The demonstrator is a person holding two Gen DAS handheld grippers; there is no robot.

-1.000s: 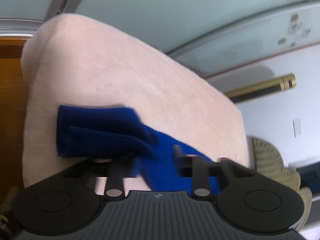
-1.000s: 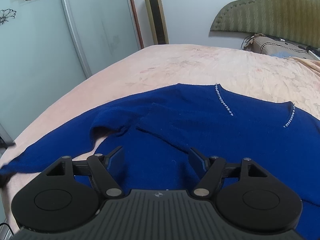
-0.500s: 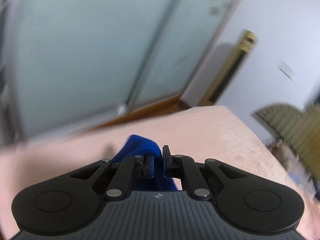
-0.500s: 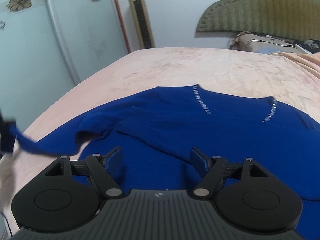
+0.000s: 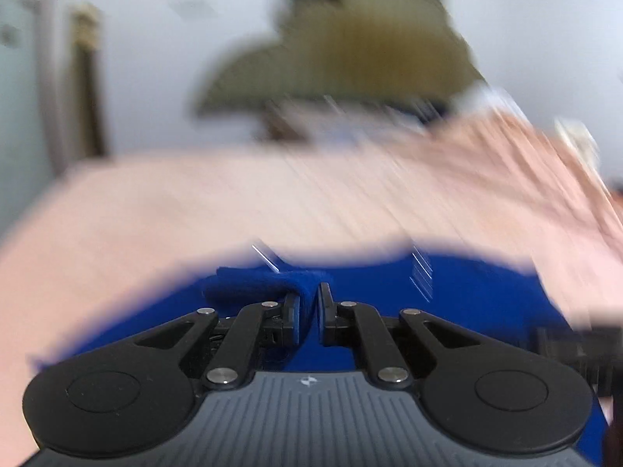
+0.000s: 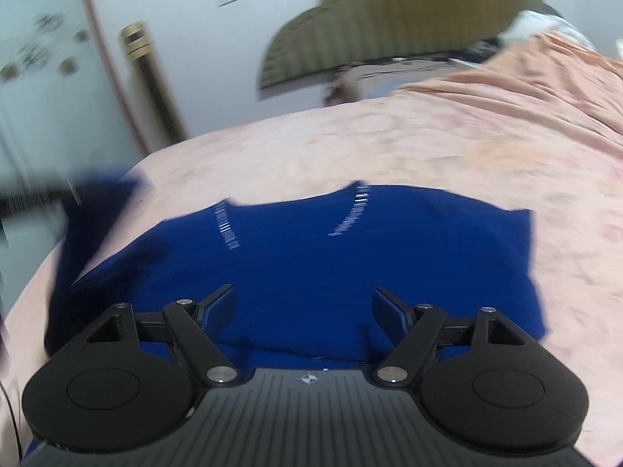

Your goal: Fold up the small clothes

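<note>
The left gripper clamps the sweater sleeve mid-fold; the right gripper hangs wide, empty; body folds remain.

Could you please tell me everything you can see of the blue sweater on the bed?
The blue sweater is deep royal blue and looks like soft knit, with two short lines of small sparkling stones at the neckline. Its body lies spread flat on the pink bedspread. One sleeve end is pinched in the shut left gripper and lifted above the body. The right gripper hovers open over the lower body, gripping nothing. Motion blur hides finer detail.
</note>
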